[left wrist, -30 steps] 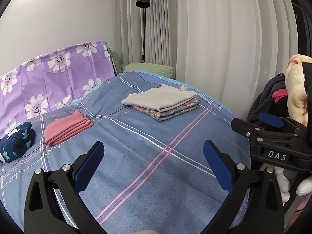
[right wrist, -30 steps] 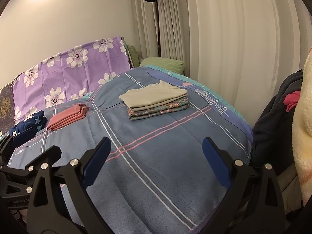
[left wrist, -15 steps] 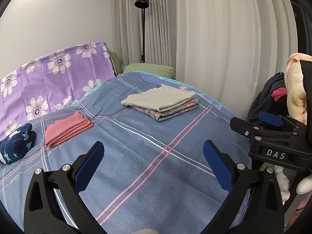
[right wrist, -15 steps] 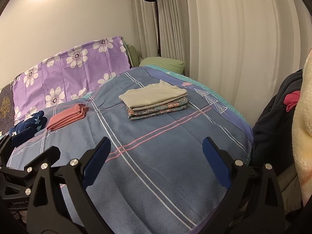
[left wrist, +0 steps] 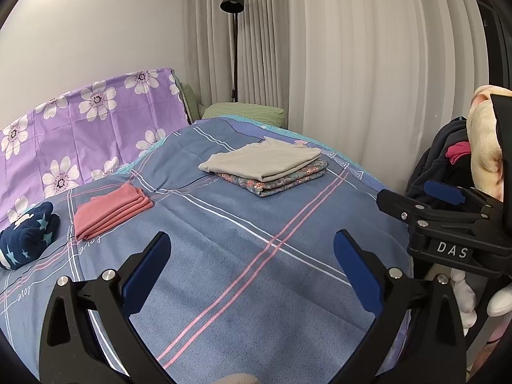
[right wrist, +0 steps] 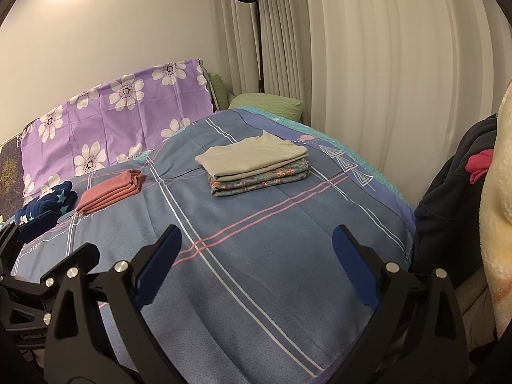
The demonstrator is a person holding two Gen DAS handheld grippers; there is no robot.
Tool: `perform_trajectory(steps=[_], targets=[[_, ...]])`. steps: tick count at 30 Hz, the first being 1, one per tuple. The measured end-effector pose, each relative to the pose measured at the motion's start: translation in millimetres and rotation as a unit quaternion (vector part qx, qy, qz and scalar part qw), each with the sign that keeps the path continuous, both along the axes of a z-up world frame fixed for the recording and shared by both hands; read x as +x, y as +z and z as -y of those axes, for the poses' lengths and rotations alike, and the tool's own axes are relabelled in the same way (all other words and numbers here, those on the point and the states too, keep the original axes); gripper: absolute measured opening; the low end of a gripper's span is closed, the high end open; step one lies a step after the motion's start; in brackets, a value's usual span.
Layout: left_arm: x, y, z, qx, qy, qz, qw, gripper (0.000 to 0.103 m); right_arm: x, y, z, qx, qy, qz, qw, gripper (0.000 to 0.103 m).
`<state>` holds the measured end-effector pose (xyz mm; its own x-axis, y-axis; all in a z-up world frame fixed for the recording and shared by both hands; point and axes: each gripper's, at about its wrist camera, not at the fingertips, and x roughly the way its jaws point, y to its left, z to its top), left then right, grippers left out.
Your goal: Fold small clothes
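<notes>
Left gripper (left wrist: 249, 256): jaws apart, empty.
Right gripper (right wrist: 256, 252): jaws apart, empty.
Clothes (left wrist: 265, 166): folded stack on bed (left wrist: 224, 272), well beyond both.

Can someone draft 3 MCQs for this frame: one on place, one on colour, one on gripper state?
1. What lies directly on top of the floral folded garment?
A. the beige folded garment
B. the pink folded garment
C. the navy star-print item

2. What colour is the cover with white flowers at the head of the bed?
A. green
B. purple
C. red

3. How do the two hand-held grippers stand?
A. both shut on cloth
B. left open, right shut on cloth
C. both open, holding nothing

Answers:
1. A: the beige folded garment is stacked on it, while the pink folded garment and the navy star-print item lie apart on the blanket.
2. B: the fabric is purple.
3. C: the left hand-held gripper and the right hand-held gripper have fingers spread wide with only blanket between.
</notes>
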<state>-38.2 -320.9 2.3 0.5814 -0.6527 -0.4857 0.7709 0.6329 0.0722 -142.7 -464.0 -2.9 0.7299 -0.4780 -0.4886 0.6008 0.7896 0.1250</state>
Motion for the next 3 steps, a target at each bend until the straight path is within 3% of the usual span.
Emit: perform_trajectory(steps=[3], targets=[[-0.4,-0.3,-0.7,0.001,0.0,0.0,1.0,0.102,-0.2,0.0,0.2,0.0,0.001,-0.001,1.0,0.097]])
